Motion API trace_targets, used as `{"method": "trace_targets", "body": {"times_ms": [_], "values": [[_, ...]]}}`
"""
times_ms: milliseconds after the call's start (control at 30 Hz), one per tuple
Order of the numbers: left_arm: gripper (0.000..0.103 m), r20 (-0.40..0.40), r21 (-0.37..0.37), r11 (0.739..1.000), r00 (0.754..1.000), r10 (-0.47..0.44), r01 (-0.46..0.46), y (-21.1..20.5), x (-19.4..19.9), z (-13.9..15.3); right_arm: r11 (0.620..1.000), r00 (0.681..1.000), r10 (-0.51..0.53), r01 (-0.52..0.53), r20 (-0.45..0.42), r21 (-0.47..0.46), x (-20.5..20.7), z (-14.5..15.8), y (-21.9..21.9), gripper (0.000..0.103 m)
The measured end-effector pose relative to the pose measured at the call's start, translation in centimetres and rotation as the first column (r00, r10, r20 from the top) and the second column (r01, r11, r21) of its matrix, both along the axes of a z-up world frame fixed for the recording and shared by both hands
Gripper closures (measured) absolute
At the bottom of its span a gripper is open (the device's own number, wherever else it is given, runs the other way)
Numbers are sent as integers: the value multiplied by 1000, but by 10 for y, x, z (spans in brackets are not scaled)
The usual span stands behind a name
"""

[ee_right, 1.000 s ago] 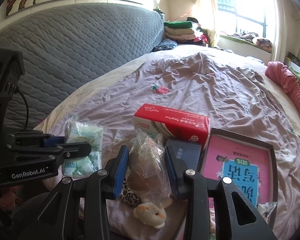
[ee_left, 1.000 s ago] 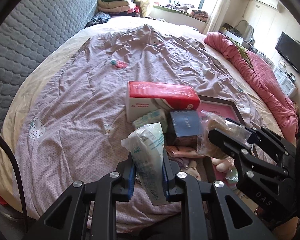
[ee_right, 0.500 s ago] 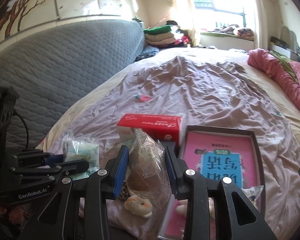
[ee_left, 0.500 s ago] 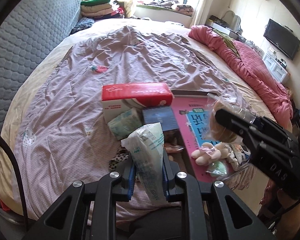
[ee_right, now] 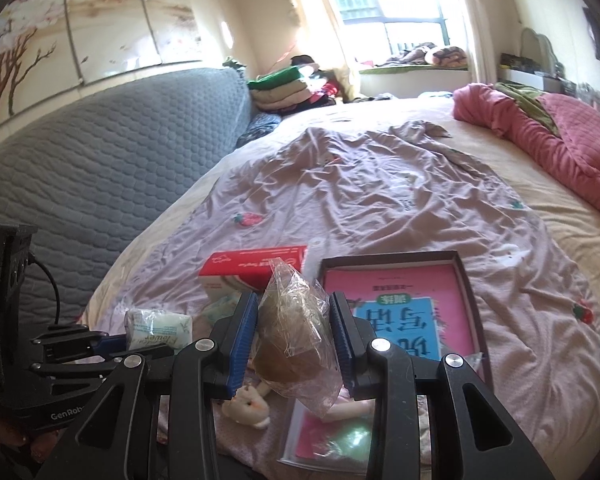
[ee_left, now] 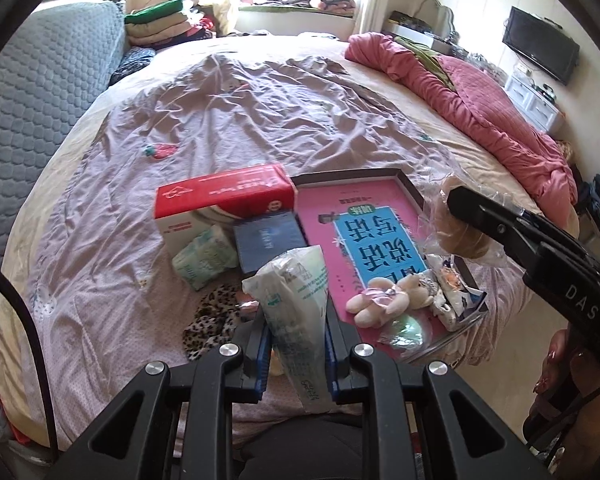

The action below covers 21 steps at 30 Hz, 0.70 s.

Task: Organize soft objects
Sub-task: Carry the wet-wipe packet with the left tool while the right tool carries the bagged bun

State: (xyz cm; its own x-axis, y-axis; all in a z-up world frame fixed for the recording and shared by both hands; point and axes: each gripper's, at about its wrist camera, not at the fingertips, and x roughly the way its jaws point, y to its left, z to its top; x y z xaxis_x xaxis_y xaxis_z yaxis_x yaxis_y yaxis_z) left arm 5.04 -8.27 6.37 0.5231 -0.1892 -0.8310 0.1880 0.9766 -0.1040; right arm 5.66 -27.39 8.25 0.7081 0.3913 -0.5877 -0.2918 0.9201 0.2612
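Left gripper (ee_left: pixel 296 354) clamped on a white-green tissue pack (ee_left: pixel 296 304), pack upright between the blue pads, its top sticking out above the fingertips and its bottom edge poking below them. Right gripper (ee_right: pixel 294 338) clamped on a clear plastic bag (ee_right: pixel 296 340) with something brown inside; contents unclear through crinkled film. Bag fills the gap pad to pad, with a corner hanging below.

Both held above the near edge of the bed, over the pink-lined box (ee_left: pixel 410 190). In the box: small plush bear (ee_left: pixel 388 300), a pale green item partly behind the box wall, hard to identify. Beside the box: red tissue box (ee_left: pixel 224 196), dark blue box (ee_left: pixel 266 242), second tissue pack (ee_left: pixel 204 258), leopard-print fabric (ee_left: pixel 210 324) partly hidden behind left gripper. Print on held pack too blurred to read.
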Motion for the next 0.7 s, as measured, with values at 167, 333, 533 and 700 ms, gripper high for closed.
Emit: {"method": "trace_targets", "body": {"times_ms": [167, 333, 533, 700], "values": [[81, 0, -1, 1000, 1000, -28, 28, -15, 7, -1, 999, 999, -33, 33, -2, 7, 0, -1, -15, 65], [81, -9, -3, 999, 999, -48, 48, -28, 13, -6, 997, 997, -72, 72, -5, 6, 0, -5, -32, 65], [81, -44, -10, 997, 996, -76, 76, -43, 23, -20, 992, 992, -123, 123, -21, 9, 1, -14, -53, 65], [81, -96, 5, 995, 990, -103, 104, -56, 36, -36, 986, 985, -166, 167, -45, 16, 5, -23, -70, 65]]}}
